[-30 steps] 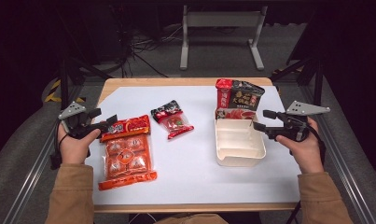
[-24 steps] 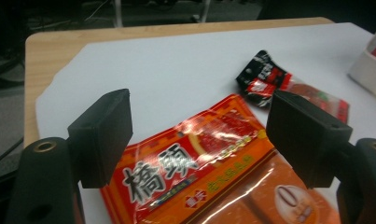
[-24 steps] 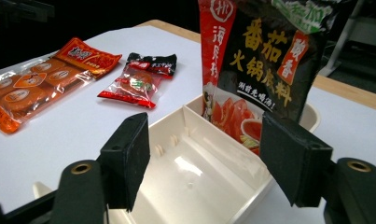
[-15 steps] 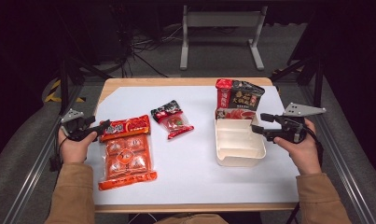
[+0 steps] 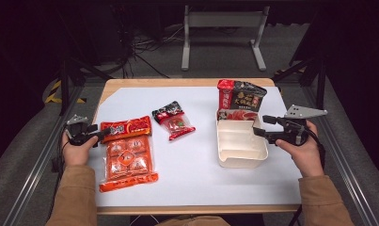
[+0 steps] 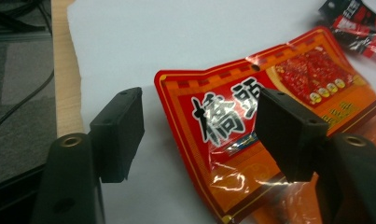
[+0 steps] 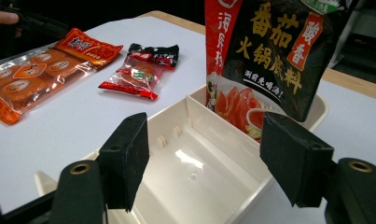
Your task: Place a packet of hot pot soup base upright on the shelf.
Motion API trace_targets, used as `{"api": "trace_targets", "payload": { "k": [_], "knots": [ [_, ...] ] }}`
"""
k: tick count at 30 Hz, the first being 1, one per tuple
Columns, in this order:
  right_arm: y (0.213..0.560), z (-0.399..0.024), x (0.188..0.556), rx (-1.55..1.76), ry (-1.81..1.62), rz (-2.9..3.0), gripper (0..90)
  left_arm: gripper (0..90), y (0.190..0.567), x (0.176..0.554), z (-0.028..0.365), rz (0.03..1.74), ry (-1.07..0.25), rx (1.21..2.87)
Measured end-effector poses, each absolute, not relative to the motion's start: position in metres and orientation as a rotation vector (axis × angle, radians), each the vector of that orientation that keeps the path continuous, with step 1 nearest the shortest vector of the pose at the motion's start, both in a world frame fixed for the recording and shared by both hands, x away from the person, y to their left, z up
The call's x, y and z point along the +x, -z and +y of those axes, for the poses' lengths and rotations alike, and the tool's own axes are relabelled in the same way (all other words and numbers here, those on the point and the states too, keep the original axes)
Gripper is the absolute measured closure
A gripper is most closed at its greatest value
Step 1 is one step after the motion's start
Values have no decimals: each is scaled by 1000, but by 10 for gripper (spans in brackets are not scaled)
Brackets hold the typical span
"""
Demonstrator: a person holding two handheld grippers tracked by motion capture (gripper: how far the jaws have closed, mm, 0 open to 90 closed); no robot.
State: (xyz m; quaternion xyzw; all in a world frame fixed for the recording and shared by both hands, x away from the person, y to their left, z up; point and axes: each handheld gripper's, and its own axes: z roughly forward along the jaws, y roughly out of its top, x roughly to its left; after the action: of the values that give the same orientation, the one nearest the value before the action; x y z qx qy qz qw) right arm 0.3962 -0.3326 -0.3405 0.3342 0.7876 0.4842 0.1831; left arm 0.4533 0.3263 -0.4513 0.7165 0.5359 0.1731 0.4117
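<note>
A large orange-red snack packet [image 5: 127,150] lies flat at the table's left. My left gripper [image 5: 100,134] is low at its near-left corner. That corner of the packet [image 6: 269,121] lies between the jaws of the left gripper [image 6: 204,135]. The jaws have just been closing, and the pads stand apart from the film. My right gripper [image 5: 260,126] hangs open over the right rim of a cream divided tray [image 5: 239,157]. A dark hotpot-base pouch [image 5: 239,99] stands in the tray's far compartment. Along my right gripper [image 7: 213,158], the tray's near compartment [image 7: 190,177] is bare.
A small red-and-black sweet packet [image 5: 174,120] lies mid-table between the big packet and the tray. A white sheet covers the wooden tabletop [image 5: 187,82]. Metal rails run along both sides, and a grey stand [image 5: 222,28] is on the floor behind.
My left gripper has sunk to the table and slid toward the orange-red packet's corner, its jaws narrowing. The right gripper and the tray have stayed put.
</note>
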Motion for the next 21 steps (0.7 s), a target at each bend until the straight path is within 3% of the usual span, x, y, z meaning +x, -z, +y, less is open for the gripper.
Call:
{"api": "trace_targets", "payload": {
  "k": [13, 21],
  "knots": [
    [345, -331, 398, 942, -1350, 2238, 322, 295, 458, 458, 328, 1381, -345, 1795],
    [345, -331, 398, 938, -1350, 2239, 322, 373, 458, 458, 321, 1326, -294, 1826]
  ]
}}
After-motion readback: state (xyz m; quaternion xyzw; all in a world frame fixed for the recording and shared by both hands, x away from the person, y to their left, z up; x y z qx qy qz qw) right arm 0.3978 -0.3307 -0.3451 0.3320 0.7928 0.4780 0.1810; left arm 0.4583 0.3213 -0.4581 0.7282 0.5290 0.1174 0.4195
